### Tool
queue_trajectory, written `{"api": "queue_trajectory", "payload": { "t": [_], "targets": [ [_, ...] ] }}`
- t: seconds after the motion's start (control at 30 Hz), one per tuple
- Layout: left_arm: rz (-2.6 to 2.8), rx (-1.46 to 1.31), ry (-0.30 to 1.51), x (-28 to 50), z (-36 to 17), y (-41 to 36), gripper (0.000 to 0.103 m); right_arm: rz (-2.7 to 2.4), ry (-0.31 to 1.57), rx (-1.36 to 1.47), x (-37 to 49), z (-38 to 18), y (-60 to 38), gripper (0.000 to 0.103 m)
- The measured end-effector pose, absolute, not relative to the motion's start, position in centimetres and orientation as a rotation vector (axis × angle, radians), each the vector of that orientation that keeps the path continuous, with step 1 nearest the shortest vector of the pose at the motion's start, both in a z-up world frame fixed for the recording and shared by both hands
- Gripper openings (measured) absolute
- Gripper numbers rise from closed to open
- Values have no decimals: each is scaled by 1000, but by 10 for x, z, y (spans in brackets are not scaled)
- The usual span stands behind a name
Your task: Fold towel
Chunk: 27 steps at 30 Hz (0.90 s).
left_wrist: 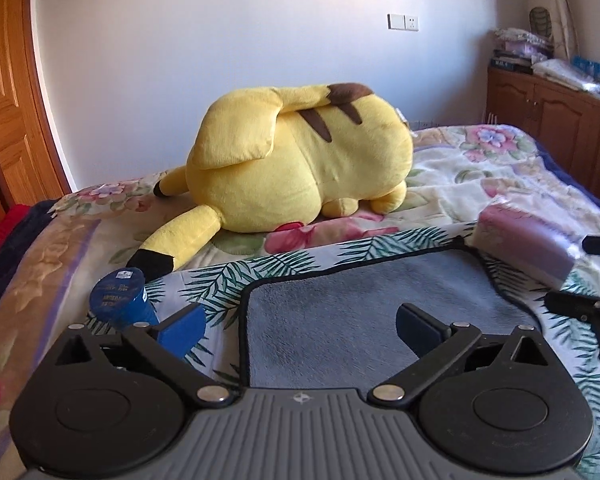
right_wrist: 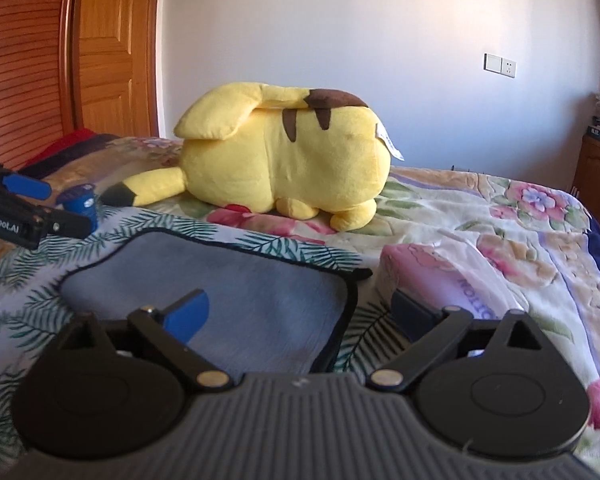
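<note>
- While both grippers hover low over the bed (left_wrist: 480,168), the grey towel (left_wrist: 360,304) lies flat on a leaf-print cloth (left_wrist: 300,264), its dark-trimmed edge in plain sight.
- In the left wrist view, the left gripper (left_wrist: 300,328) has its jaws spread wide, one blue finger off the towel's left edge, the other dark finger above the towel's middle; nothing sits between them.
- In the right wrist view, the right gripper (right_wrist: 304,316) is likewise spread wide and holds nothing; its jaws straddle the towel's right edge.
- The right gripper shows at 3 o'clock in the left wrist view, the left gripper at 9 o'clock in the right wrist view.
- A yellow plush toy (left_wrist: 300,160) lies at 12 o'clock from the towel, near the white wall (left_wrist: 260,40).
- A blue can (left_wrist: 120,296) stands at 10 o'clock from the towel, just beside the left gripper's blue finger.
- A pink pack (left_wrist: 528,248) lies at 2 o'clock, touching the towel's far right corner.
- A wooden door (right_wrist: 100,40) stands at 10 o'clock in the right wrist view.
</note>
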<state>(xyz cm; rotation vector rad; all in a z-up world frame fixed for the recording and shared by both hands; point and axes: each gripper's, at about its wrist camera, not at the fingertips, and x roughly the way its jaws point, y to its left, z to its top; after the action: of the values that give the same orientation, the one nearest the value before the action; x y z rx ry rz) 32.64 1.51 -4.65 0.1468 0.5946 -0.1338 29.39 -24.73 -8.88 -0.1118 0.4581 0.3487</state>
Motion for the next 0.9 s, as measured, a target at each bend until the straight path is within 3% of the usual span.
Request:
{"api": "queue_trajectory", "payload": {
  "t": [0.9],
  "targets": [
    [-171,189,539,213,34,0,103,334,390,-58,198,-18,-253,103]
  ]
}}
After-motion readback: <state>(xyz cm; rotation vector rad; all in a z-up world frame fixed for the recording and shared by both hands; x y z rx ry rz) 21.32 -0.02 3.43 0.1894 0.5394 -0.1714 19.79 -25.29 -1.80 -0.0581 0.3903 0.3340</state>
